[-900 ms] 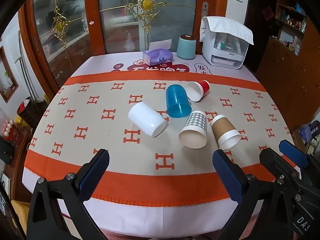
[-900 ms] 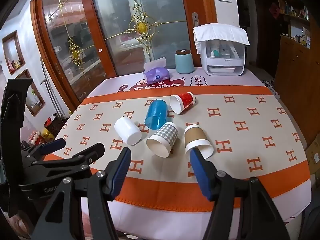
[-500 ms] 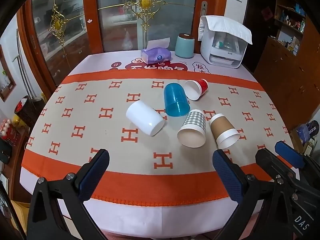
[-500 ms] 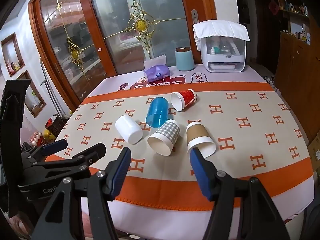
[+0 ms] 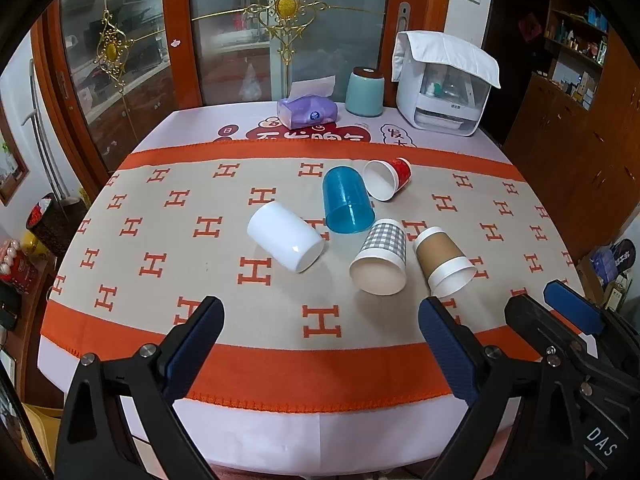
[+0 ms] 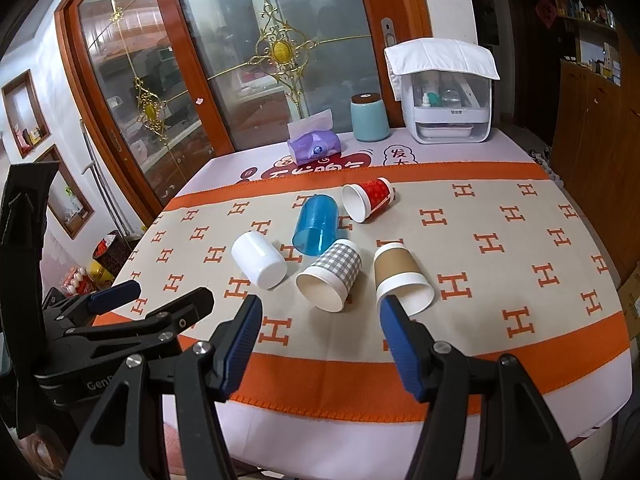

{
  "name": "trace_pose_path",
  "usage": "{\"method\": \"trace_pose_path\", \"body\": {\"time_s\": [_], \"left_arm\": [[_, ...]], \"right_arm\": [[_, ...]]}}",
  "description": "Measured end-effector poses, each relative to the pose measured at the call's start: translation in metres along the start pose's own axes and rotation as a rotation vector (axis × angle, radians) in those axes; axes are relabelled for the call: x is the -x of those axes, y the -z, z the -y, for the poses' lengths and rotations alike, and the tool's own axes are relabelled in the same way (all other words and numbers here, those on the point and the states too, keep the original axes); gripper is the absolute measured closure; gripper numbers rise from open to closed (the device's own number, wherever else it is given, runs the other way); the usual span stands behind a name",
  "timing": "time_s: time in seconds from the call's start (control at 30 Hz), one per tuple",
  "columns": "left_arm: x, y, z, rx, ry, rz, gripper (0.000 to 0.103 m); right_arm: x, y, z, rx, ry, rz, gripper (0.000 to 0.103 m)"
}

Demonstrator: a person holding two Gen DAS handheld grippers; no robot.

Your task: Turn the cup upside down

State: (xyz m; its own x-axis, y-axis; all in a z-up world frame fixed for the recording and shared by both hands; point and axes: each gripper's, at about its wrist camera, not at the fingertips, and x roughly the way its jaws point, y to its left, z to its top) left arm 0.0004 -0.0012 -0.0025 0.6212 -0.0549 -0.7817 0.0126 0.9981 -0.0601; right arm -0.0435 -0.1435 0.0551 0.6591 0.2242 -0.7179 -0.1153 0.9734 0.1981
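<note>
Several cups lie on their sides mid-table: a white cup (image 5: 285, 236) (image 6: 258, 259), a blue plastic cup (image 5: 346, 205) (image 6: 316, 225), a red paper cup (image 5: 387, 178) (image 6: 366, 199), a grey checked paper cup (image 5: 381, 257) (image 6: 330, 274) and a brown paper cup (image 5: 442, 261) (image 6: 401, 277). My left gripper (image 5: 320, 324) is open and empty above the table's front edge. My right gripper (image 6: 320, 320) is open and empty, in front of the checked and brown cups. The right gripper also shows at the lower right of the left wrist view, and the left at the lower left of the right wrist view.
An orange-and-beige H-pattern cloth (image 5: 160, 264) (image 6: 500, 264) covers the table. At the back stand a purple tissue pack (image 5: 307, 111) (image 6: 314, 148), a teal canister (image 5: 364, 92) (image 6: 369, 117) and a white appliance with a cloth on top (image 5: 444, 84) (image 6: 444, 96). Glass doors stand behind; wooden cabinets are to the right.
Both grippers have drifted slightly, so the cups sit a little differently in view. The cups have not moved and both grippers stay open.
</note>
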Motion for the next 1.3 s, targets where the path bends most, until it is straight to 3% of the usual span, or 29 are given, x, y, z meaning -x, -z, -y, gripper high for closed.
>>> {"method": "trace_pose_path", "body": {"time_s": [0.6,1.0,1.3], "left_arm": [[-0.001,0.004,0.005,-0.014,0.008,-0.026,0.005],[-0.007,-0.002,0.005,-0.001,0.059,-0.047,0.005],[-0.025,-0.026,0.008,-0.048,0.114,-0.090,0.005]], "right_arm": [[0.007,0.004,0.006,-0.026,-0.008,0.007,0.041],[0.006,-0.007,0.018,-0.048,0.023,0.003,0.041],[0.001,-0.020,0.040,-0.084,0.018,-0.029,0.041]]}}
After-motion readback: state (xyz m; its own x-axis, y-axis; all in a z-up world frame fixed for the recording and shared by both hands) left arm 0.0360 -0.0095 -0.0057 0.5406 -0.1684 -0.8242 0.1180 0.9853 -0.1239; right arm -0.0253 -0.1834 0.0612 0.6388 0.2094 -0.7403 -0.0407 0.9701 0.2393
